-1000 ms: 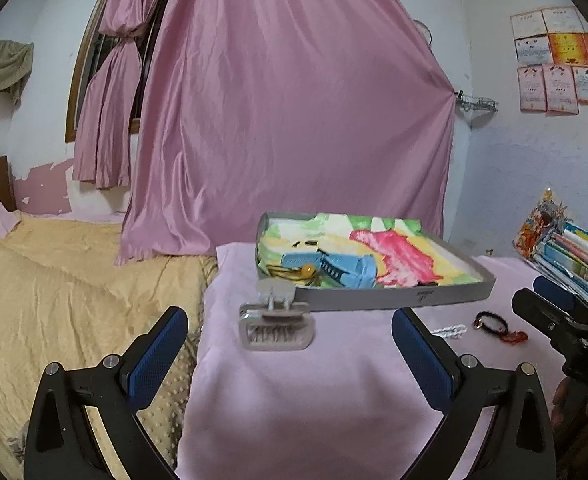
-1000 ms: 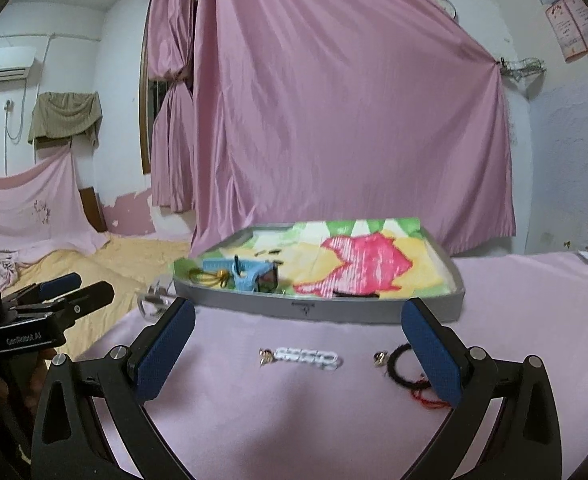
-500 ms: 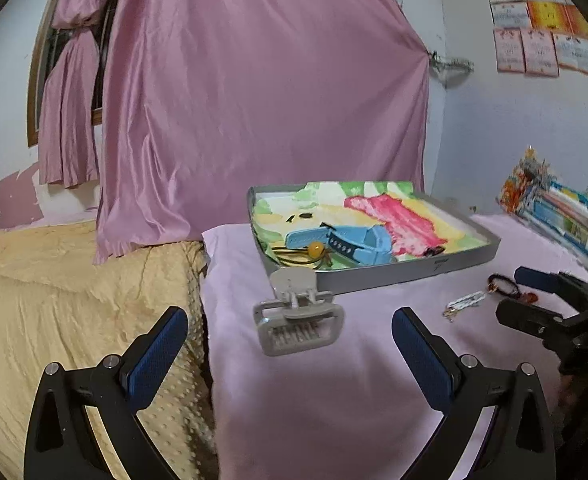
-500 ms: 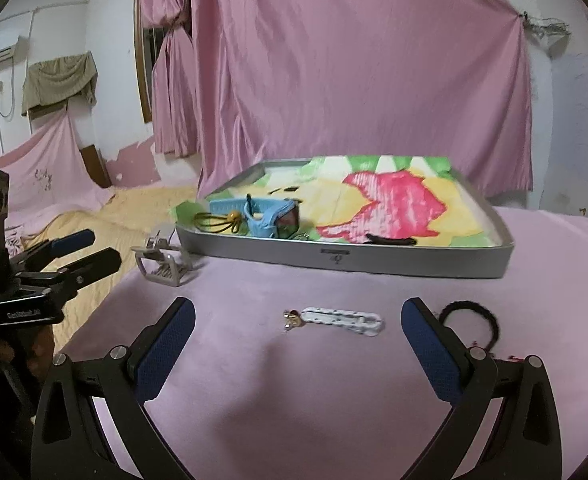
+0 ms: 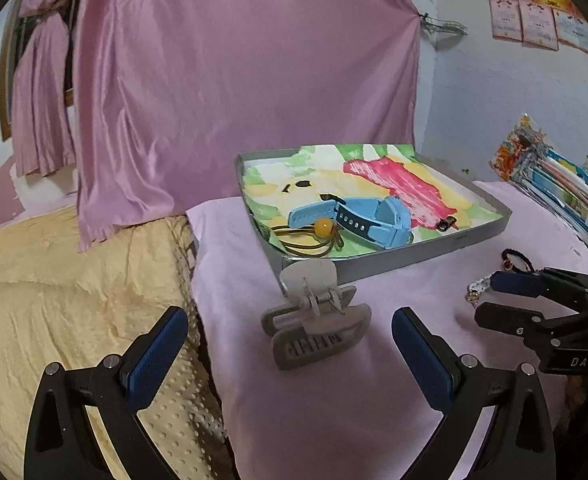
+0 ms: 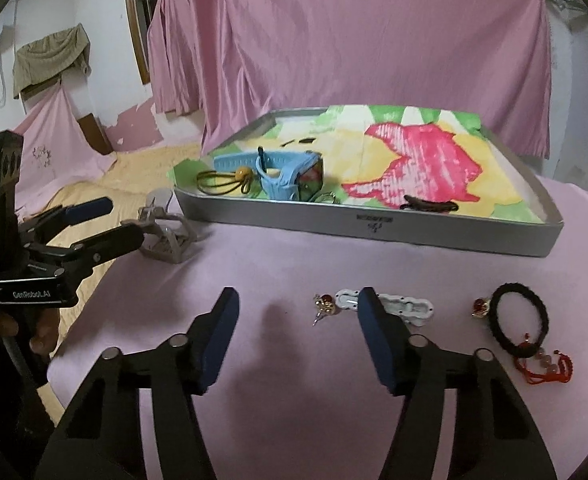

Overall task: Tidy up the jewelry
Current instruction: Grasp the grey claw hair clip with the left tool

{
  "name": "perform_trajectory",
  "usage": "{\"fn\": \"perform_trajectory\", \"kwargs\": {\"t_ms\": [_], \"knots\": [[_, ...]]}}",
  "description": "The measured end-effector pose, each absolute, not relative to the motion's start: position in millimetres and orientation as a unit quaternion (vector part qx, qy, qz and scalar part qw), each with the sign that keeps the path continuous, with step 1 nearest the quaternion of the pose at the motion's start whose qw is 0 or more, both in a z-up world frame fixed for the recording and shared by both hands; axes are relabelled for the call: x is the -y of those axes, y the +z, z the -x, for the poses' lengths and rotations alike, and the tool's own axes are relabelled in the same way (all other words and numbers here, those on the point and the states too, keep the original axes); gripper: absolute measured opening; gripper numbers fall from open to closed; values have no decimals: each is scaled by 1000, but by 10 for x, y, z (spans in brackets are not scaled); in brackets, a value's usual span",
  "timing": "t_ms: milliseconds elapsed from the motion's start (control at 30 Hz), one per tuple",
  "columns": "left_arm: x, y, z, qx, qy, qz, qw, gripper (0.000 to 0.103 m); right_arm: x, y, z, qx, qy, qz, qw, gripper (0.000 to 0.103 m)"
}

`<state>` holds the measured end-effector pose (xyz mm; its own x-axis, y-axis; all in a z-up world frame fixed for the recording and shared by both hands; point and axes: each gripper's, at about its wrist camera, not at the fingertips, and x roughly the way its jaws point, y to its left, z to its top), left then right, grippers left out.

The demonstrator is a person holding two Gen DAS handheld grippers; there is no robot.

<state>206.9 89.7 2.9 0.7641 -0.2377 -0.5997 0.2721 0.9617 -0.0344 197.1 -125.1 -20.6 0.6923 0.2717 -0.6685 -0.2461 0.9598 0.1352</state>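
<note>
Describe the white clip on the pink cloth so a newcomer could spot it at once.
Start at the grey tray on the pink cloth; three pieces lie on the cloth in front of its near wall. The white clip is the middle one, between a small gold-and-red earring and a black hair tie. It alone is flat, white, long and scalloped.

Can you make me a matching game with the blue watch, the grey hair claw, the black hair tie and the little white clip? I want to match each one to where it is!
Things:
1. blue watch
2. grey hair claw
3. black hair tie
4. white clip

Places:
A. on the pink cloth, at the tray's left corner
B. inside the tray
C. beside the red cord bracelet
D. next to the small red earring

Pairs: 1-B, 2-A, 3-C, 4-D
</note>
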Motion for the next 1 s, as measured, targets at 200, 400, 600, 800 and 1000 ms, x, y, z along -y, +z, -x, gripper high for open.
{"fn": "perform_trajectory", "kwargs": {"t_ms": [200, 400, 600, 800, 1000], "knots": [[-847, -34, -2199, -329, -166, -41, 929, 101, 1242, -256, -2058, -392, 143, -28, 908, 38], [-786, -67, -2253, -337, -195, -44, 920, 81, 1209, -261, -2118, -396, 144, -25, 907, 38], [-774, -92, -2202, -349, -200, -34, 915, 65, 1181, -259, -2162, -397, 153, -20, 905, 30], [-713, -72, -2055, -354, -181, -45, 916, 65, 1189, -259, -2171, -397, 166, -24, 902, 29], [-692, -69, -1912, -369, -159, -11, 916, 65, 1190, -262, -2164, -398, 171, -11, 901, 20]]}}
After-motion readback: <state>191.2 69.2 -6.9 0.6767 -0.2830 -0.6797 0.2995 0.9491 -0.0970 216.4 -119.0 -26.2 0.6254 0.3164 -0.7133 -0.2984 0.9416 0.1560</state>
